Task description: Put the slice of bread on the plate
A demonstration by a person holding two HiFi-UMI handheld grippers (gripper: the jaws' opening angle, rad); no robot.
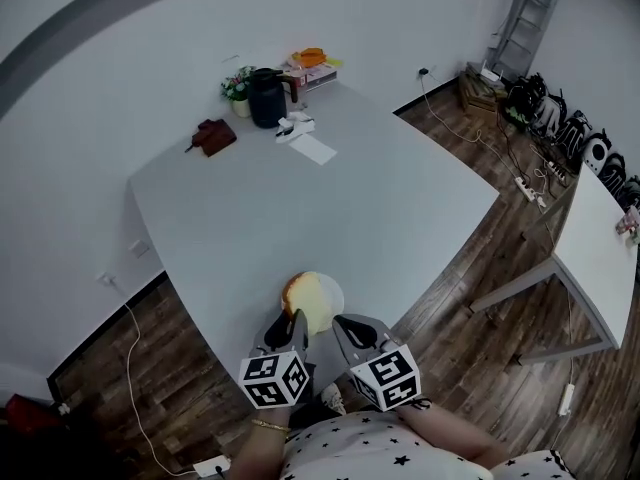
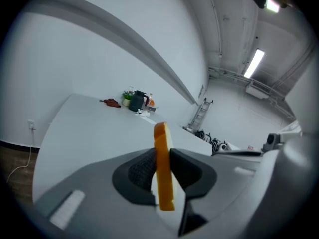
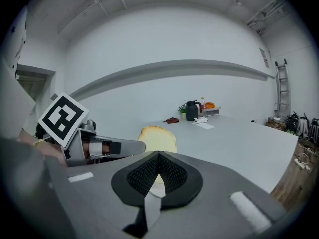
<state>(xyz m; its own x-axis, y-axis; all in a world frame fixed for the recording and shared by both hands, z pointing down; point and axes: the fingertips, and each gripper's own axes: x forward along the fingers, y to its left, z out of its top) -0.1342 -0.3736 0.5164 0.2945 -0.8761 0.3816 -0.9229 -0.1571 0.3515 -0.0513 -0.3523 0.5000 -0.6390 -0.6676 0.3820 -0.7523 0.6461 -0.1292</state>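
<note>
A slice of bread point(image 1: 308, 296) with an orange-brown crust stands upright on edge over the near end of the grey table point(image 1: 400, 208). My left gripper point(image 1: 298, 318) is shut on its lower part. In the left gripper view the slice point(image 2: 162, 158) shows edge-on, pinched between the two dark pads. The right gripper view shows its pale face point(image 3: 158, 139) with the left gripper point(image 3: 124, 147) reaching in from the left. My right gripper point(image 1: 340, 324) hangs just right of the bread, and its jaws point(image 3: 158, 156) are shut with nothing in them. No plate is in view.
At the table's far end stand a dark jug point(image 1: 267, 98), a small plant point(image 1: 237, 86), a dark red object point(image 1: 213, 135), a sheet of paper point(image 1: 314, 149) and an orange item on a box point(image 1: 311, 60). A second table point(image 1: 600, 253) and a ladder point(image 1: 522, 18) are at the right.
</note>
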